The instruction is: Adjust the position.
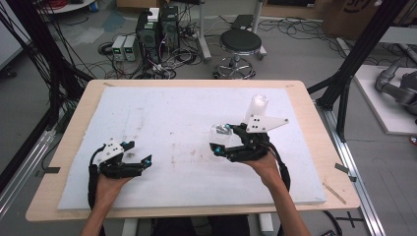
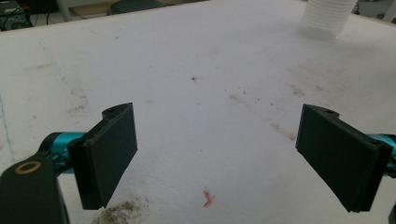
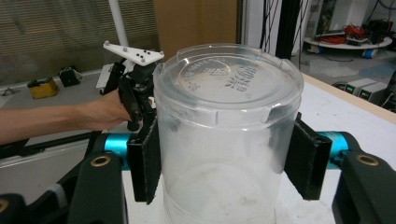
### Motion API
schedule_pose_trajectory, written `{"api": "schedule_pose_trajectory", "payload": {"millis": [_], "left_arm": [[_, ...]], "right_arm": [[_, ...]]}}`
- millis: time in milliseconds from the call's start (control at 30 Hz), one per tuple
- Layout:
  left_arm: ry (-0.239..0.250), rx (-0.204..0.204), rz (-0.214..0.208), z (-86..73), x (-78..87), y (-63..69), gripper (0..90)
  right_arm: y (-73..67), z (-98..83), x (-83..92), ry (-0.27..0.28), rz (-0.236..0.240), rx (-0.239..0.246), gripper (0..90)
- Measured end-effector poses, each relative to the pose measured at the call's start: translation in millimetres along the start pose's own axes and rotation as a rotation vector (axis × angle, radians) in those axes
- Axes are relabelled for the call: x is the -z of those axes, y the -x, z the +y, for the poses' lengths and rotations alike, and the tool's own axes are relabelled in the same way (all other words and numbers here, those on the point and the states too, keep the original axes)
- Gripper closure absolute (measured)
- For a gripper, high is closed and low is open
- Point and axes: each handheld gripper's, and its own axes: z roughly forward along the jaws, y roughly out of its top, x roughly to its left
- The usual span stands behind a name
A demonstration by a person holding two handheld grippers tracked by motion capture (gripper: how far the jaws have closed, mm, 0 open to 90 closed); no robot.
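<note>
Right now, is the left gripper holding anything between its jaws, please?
No, the left gripper is open, with only the bare white mat between its jaws.

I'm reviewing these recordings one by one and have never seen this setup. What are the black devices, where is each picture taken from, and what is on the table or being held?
There is no robot here. A person holds a hand-operated gripper with two black jaws in each hand. The high view looks down from above the person's side of the table; the other two pictures come from small cameras riding on each gripper, looking along its jaws.

The wooden table carries a white foam mat, stained in places. The left gripper is open with nothing between its jaws; its own view shows bare mat and a small orange scrap.

The right gripper is closed on a clear plastic cup, which is upside down, its flat base facing the camera. A stack of clear plastic cups stands on the mat beyond it.
</note>
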Motion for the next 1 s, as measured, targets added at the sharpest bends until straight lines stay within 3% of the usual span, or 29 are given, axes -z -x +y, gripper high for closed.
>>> {"api": "schedule_pose_trajectory", "payload": {"millis": [133,467,600,733,1000], "left_arm": [[0.024,-0.024,-0.050,13.2,5.4,-0.4,12.5],[0.062,-0.074,-0.253,47.7,11.3,1.3,12.3],[0.080,-0.110,-0.348,64.3,3.2,14.9,12.3],[0.100,-0.122,-0.432,78.5,-11.0,31.8,12.3],[0.106,-0.183,-0.618,100.8,-44.9,74.2,12.3]], "right_arm": [[-1.2,0.5,1.7,0.001,0.005,0.001,37.6],[-2.5,3.5,2.4,0.006,0.029,0.011,37.6],[-2.4,5.2,0.9,0.008,0.041,0.014,37.6],[-2.7,7.9,-1.1,0.006,0.058,0.017,37.6],[-1.9,11.5,-2.0,0.010,0.106,0.022,37.6]]}}
